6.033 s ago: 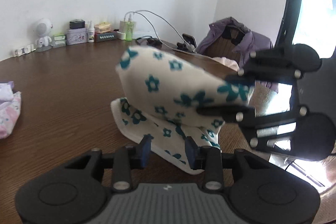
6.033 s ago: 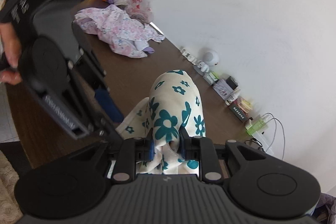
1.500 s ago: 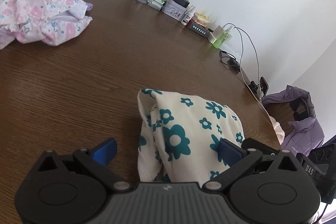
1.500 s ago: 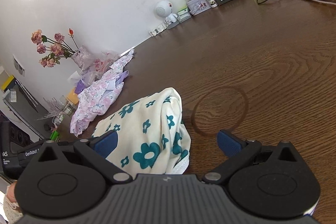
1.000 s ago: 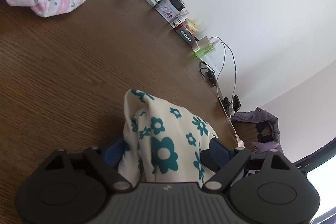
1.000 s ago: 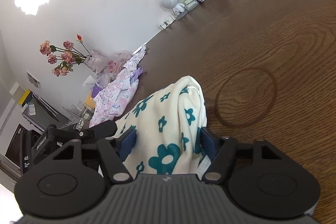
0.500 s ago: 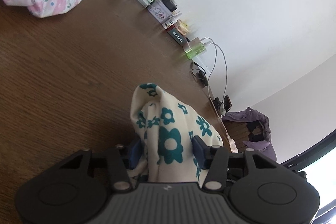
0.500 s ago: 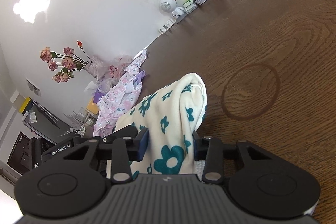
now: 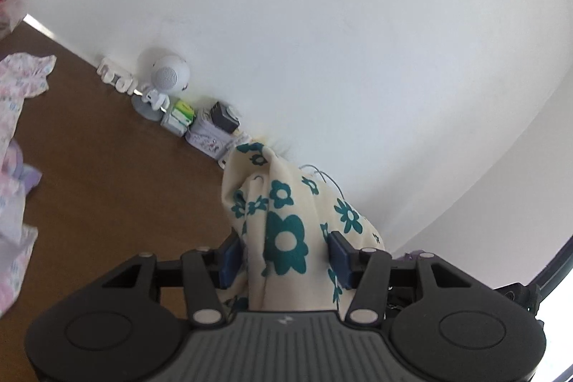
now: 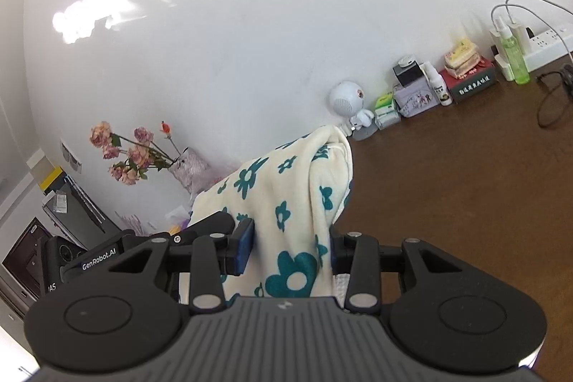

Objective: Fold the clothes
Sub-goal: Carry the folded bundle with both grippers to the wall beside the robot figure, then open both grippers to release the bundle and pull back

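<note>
Two fisheye views, each mounted just behind its own tool and looking forward along the fingers. Left wrist view: close over the left tool (image 9: 284, 256), facing slightly downward toward the white wall (image 9: 322, 42), with the brown table (image 9: 107, 188) low on the left. Right wrist view: close over the right tool (image 10: 290, 247), facing the same wall, table on the right. Shared by both: the floral cloth (image 9: 286, 224) up close, the round white speaker figure (image 9: 168, 77), the row of small boxes (image 10: 412, 95).
</note>
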Demonstrator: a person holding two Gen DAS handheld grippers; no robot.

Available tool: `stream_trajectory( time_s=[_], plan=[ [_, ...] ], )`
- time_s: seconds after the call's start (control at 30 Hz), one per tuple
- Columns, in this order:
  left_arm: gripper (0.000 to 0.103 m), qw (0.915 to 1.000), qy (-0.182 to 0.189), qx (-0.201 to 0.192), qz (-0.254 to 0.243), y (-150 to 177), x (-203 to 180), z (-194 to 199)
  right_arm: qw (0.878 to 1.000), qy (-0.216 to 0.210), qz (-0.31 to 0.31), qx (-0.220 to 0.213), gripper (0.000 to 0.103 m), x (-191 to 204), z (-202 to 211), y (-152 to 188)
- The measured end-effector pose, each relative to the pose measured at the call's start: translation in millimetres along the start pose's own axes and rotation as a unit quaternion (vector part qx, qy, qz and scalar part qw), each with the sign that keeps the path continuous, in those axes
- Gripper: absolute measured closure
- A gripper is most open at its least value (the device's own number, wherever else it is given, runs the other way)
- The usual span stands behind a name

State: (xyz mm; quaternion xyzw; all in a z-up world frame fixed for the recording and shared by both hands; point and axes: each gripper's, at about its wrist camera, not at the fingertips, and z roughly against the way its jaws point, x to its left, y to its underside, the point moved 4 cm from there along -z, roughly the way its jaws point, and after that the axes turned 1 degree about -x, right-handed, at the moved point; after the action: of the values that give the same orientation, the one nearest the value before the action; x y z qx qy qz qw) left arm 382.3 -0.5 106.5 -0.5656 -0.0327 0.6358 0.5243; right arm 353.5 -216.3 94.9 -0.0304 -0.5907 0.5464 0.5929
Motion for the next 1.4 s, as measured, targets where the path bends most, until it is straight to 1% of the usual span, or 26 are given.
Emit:
stream_trajectory(
  time_s=[0.13, 0.3, 0.4, 0.5, 0.57, 0.67, 0.73, 0.83, 0.87, 0.9, 0.93, 0.97, 1.0, 1.03, 1.07, 1.1, 1.13, 1.17, 1.2, 1.23, 1.27, 1.3, 1.4],
  plan=[
    [0.053, 0.9995, -0.016, 0.015, 0.023, -46, 26, -77, 1.000, 0.016, -0.020, 0.005, 0.065, -36, -62, -49],
    [0.053, 0.9978, -0.022, 0.030, 0.056, -76, 78, -174, 0.998, 0.041, -0.043, 0.012, 0.065, -103, -143, -84],
    [0.053, 0.9964, -0.030, 0.030, 0.073, -86, 111, -221, 0.997, 0.051, -0.056, 0.012, 0.065, -142, -186, -97],
    [0.054, 0.9950, -0.048, 0.032, 0.082, -94, 137, -261, 0.996, 0.060, -0.069, 0.011, 0.065, -177, -225, -103],
    [0.054, 0.9935, -0.063, 0.039, 0.086, -96, 152, -284, 0.995, 0.070, -0.074, 0.011, 0.065, -192, -244, -104],
    [0.054, 0.9924, -0.079, 0.043, 0.084, -99, 166, -305, 0.993, 0.085, -0.080, 0.011, 0.065, -214, -271, -105],
    [0.052, 0.9929, -0.080, 0.035, 0.081, -101, 170, -311, 0.993, 0.083, -0.080, 0.004, 0.065, -220, -278, -104],
    [0.050, 0.9931, -0.086, 0.037, 0.070, -100, 172, -316, 0.993, 0.089, -0.073, -0.001, 0.064, -223, -284, -101],
    [0.048, 0.9930, -0.089, 0.038, 0.068, -99, 171, -314, 0.993, 0.089, -0.074, -0.002, 0.062, -224, -284, -101],
    [0.044, 0.9927, -0.092, 0.038, 0.067, -100, 169, -313, 0.993, 0.089, -0.075, -0.004, 0.060, -225, -284, -100],
    [0.039, 0.9924, -0.098, 0.036, 0.066, -102, 168, -311, 0.993, 0.090, -0.075, -0.006, 0.055, -224, -283, -100],
    [0.030, 0.9920, -0.104, 0.031, 0.065, -104, 167, -307, 0.993, 0.090, -0.073, -0.010, 0.048, -223, -281, -100],
    [0.028, 0.9921, -0.107, 0.024, 0.062, -105, 165, -303, 0.994, 0.090, -0.067, -0.017, 0.044, -220, -276, -101],
    [0.028, 0.9929, -0.106, 0.014, 0.053, -106, 161, -296, 0.994, 0.091, -0.057, -0.025, 0.038, -216, -271, -101],
    [0.025, 0.9936, -0.104, 0.004, 0.043, -108, 157, -290, 0.994, 0.092, -0.046, -0.032, 0.032, -212, -266, -102],
    [0.020, 0.9939, -0.105, -0.004, 0.032, -109, 153, -283, 0.994, 0.094, -0.036, -0.035, 0.029, -208, -261, -103],
    [0.017, 0.9936, -0.111, -0.009, 0.016, -110, 148, -276, 0.994, 0.097, -0.024, -0.037, 0.025, -203, -256, -103],
    [0.011, 0.9930, -0.117, -0.014, 0.000, -111, 143, -269, 0.994, 0.100, -0.010, -0.038, 0.022, -196, -251, -103],
    [0.008, 0.9919, -0.124, -0.020, -0.018, -111, 137, -262, 0.994, 0.102, 0.004, -0.038, 0.020, -190, -246, -102],
    [0.007, 0.9897, -0.133, -0.027, -0.045, -109, 130, -255, 0.994, 0.105, 0.017, -0.039, 0.014, -184, -241, -102],
    [0.002, 0.9867, -0.142, -0.033, -0.072, -106, 122, -247, 0.993, 0.106, 0.032, -0.040, 0.005, -178, -235, -102],
    [0.000, 0.9829, -0.151, -0.040, -0.098, -104, 115, -240, 0.992, 0.110, 0.047, -0.043, 0.000, -172, -230, -102],
    [0.000, 0.9694, -0.171, -0.049, -0.169, -91, 94, -217, 0.987, 0.125, 0.096, -0.042, 0.000, -155, -209, -100]
  ],
)
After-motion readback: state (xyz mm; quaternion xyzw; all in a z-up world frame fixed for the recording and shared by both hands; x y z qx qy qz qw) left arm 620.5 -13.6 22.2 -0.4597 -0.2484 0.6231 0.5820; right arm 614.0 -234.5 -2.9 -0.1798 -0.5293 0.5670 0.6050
